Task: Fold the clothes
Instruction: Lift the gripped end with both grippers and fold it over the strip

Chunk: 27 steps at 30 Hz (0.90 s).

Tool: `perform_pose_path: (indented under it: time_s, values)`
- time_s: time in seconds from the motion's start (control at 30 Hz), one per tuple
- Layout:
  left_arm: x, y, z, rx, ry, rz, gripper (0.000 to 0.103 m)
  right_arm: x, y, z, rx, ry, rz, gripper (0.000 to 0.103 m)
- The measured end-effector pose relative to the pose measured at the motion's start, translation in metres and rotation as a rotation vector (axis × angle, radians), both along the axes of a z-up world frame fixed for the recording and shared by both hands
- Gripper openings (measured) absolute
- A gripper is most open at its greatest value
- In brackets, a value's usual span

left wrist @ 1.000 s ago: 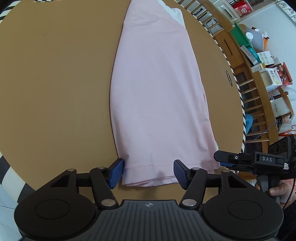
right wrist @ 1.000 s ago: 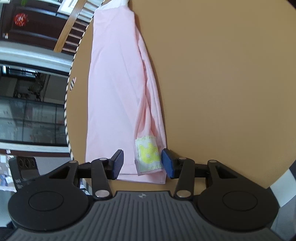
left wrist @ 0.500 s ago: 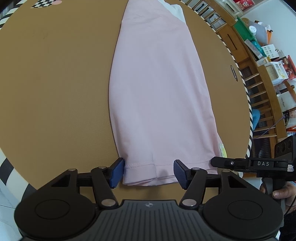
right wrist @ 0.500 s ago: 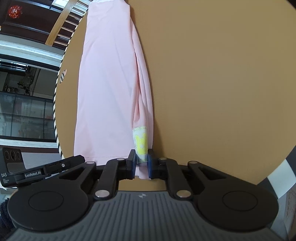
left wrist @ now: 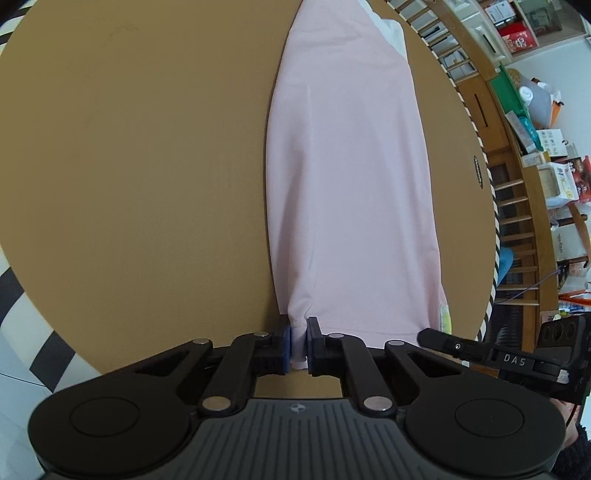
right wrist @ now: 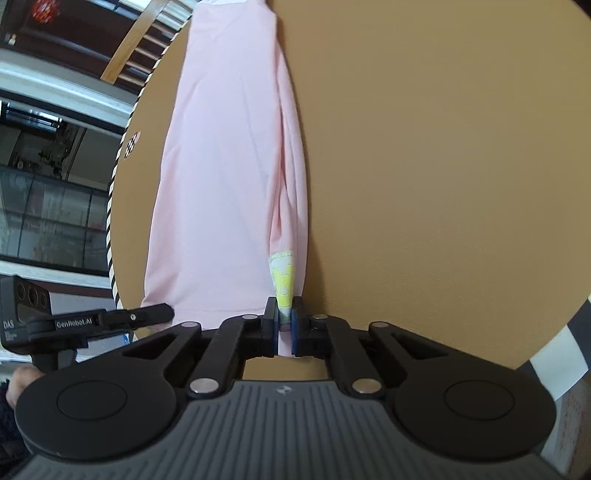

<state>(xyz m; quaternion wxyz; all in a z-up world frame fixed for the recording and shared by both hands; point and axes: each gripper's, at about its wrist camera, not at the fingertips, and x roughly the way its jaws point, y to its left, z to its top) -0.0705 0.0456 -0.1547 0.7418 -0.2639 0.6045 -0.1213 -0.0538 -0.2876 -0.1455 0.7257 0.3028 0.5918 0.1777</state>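
Note:
A pale pink garment [left wrist: 351, 177] lies folded lengthwise on the round brown table [left wrist: 140, 166], running away from both grippers. My left gripper [left wrist: 298, 345] is shut on the near left corner of its hem. In the right wrist view the same pink garment [right wrist: 229, 166] shows a yellow label [right wrist: 282, 277] near its right corner. My right gripper [right wrist: 283, 326] is shut on that corner, just below the label. Each gripper's side shows in the other's view: the right gripper [left wrist: 480, 352] and the left gripper [right wrist: 96, 321].
The table's striped rim [left wrist: 493, 206] curves close along the garment's right side. Beyond it stand wooden railings and shelves with boxes [left wrist: 554, 177]. A white piece of cloth [left wrist: 393, 31] peeks out at the garment's far end. A hand [right wrist: 22, 380] holds the left gripper's handle.
Both grippers went from open to shut on the hem corners, the right one first, then the left. The fabric near each corner has bunched slightly.

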Motion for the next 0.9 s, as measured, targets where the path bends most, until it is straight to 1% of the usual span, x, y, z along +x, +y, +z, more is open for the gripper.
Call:
perform_pose_path:
  time_s: [0.13, 0.3, 0.4, 0.47, 0.6, 0.67, 0.73, 0.83, 0.9]
  values:
    - [-0.004, 0.008, 0.003, -0.032, 0.001, 0.027, 0.009, -0.005, -0.001, 0.004, 0.011, -0.006, 0.009, 0.005]
    - [-0.008, 0.016, -0.003, -0.076, 0.033, 0.051, 0.009, -0.011, -0.002, 0.008, 0.024, -0.014, 0.02, 0.005]
    - [-0.017, 0.022, 0.0, -0.122, 0.063, 0.072, 0.009, -0.023, -0.004, 0.014, 0.067, 0.003, 0.017, 0.005]
    - [-0.024, 0.025, 0.009, -0.174, 0.081, 0.089, 0.009, -0.031, -0.006, 0.017, 0.098, 0.016, 0.015, 0.006]
    - [-0.03, 0.034, 0.054, -0.25, 0.013, 0.101, 0.009, -0.037, -0.01, 0.051, 0.195, -0.024, 0.045, 0.006]
    - [-0.021, 0.039, 0.077, -0.282, -0.019, 0.126, 0.009, -0.03, -0.015, 0.071, 0.236, -0.057, 0.049, 0.006]
    - [-0.009, 0.043, 0.098, -0.315, -0.05, 0.151, 0.009, -0.011, -0.022, 0.091, 0.282, -0.098, 0.035, 0.006]
    - [0.039, 0.049, 0.121, -0.334, -0.088, 0.187, 0.009, 0.037, -0.033, 0.119, 0.296, -0.18, -0.004, 0.006]
    - [0.087, 0.051, 0.13, -0.334, -0.098, 0.218, 0.009, 0.075, -0.04, 0.131, 0.29, -0.215, -0.045, 0.006]
